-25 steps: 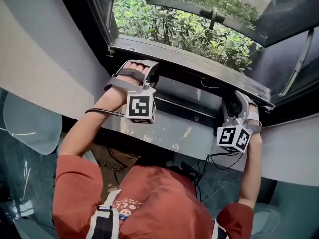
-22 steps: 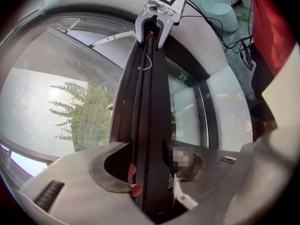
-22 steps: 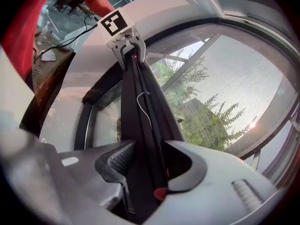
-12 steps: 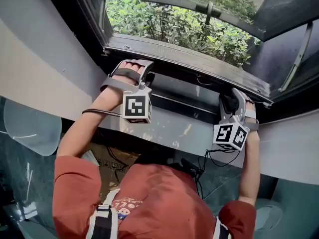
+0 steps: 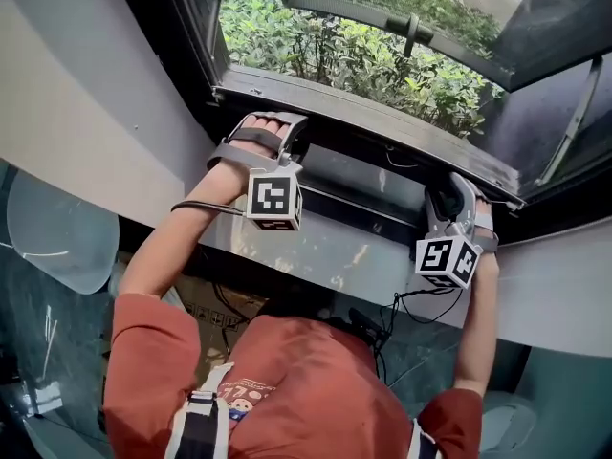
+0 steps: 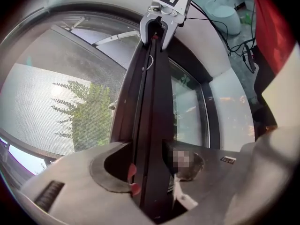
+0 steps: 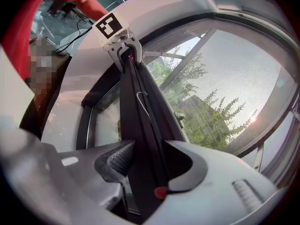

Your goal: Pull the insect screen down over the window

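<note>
The insect screen's dark bottom bar (image 6: 150, 107) runs between my two grippers, low against the window sill (image 5: 382, 118). In the left gripper view my left gripper (image 6: 152, 184) is shut on one end of the bar, and the right gripper (image 6: 161, 29) clamps the far end. In the right gripper view my right gripper (image 7: 150, 172) is shut on the bar (image 7: 140, 107), with the left gripper (image 7: 126, 50) at its far end. Grey mesh (image 6: 56, 107) (image 7: 243, 88) stretches above the bar. In the head view the left gripper (image 5: 287, 149) and right gripper (image 5: 443, 202) sit at the sill.
Green shrubs (image 5: 363, 55) lie outside below the window. A dark window frame (image 5: 191, 36) rises at the left and a white wall (image 5: 86, 113) flanks it. A metal stay arm (image 5: 574, 113) stands at the right. A cable (image 5: 421, 304) hangs below the ledge.
The head view swayed a little left and back. Both grippers keep their hold on the bar at about the same place by the sill.
</note>
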